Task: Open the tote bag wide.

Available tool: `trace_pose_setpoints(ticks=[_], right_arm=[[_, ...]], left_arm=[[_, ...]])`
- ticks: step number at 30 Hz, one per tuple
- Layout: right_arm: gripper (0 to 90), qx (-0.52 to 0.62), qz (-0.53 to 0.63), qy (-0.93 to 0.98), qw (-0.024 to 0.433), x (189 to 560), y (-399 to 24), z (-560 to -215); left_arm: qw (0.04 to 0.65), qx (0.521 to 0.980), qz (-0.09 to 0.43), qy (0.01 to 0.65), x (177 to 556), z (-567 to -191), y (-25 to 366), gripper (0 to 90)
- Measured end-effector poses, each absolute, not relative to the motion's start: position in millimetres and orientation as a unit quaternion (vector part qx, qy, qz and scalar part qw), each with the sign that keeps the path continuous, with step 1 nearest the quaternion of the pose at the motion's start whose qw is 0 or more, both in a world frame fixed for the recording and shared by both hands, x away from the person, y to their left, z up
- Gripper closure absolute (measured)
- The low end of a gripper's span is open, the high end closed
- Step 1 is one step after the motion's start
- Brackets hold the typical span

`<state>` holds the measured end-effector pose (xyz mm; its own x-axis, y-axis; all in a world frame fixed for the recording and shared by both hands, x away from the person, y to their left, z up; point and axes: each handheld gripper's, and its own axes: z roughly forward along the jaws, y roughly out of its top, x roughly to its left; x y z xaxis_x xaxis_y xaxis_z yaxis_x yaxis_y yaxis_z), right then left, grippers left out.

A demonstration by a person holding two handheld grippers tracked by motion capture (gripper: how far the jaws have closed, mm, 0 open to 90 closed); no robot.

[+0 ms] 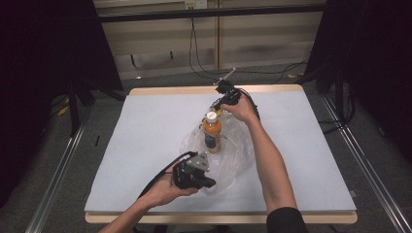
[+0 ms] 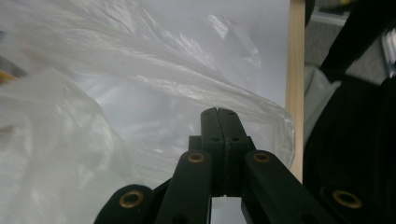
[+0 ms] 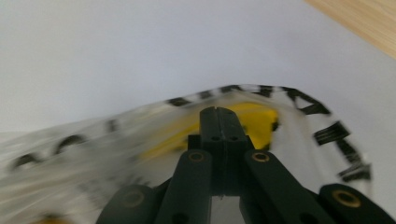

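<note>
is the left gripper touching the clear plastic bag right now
Touching. The left gripper view shows the left gripper with its jaws shut on a fold of the clear plastic bag, the film bunched right at their tips.

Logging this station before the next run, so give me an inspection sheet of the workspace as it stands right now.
Surface: table with a pale cover and a wooden edge.
Job's things: clear plastic bag with black print and a yellow patch; orange bottle with a white cap, upright among the bag's folds.
Clutter: nothing seen.
Grippers: left claw shut on the bag's near edge; right claw shut on the printed far edge.
Cables: black cable trailing from the left claw; black wires on the floor beyond the table.
Surroundings: dark curtains on both sides, metal rails along the floor.
</note>
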<state>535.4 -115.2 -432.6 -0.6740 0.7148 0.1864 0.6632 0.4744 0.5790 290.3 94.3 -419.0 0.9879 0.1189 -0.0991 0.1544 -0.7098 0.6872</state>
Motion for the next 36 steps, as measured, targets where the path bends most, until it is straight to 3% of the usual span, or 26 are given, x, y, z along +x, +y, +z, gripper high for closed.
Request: trace_pose_setpoints(ticks=[10, 20, 26, 30, 36], right_arm=[[90.0, 0.363, 0.401, 0.839, 0.058, 480, -145, -407], [90.0, 0.315, 0.437, 0.841, 0.052, 420, -165, -391], [90.0, 0.316, 0.391, 0.864, 0.032, 408, -158, -426], [90.0, 0.324, 0.356, 0.876, 0.023, 408, -161, -460], [90.0, 0.338, 0.344, 0.876, 0.018, 407, -174, -477]], left_arm=[[0.406, 0.909, 0.012, 0.09, 306, -390, 104, 90.0], [0.413, 0.901, 0.027, 0.129, 336, -401, 97, 90.0], [0.369, 0.917, 0.02, 0.149, 349, -440, 88, 90.0], [0.335, 0.924, 0.028, 0.18, 367, -457, 100, 90.0], [0.32, 0.922, 0.044, 0.214, 383, -470, 126, 90.0]])
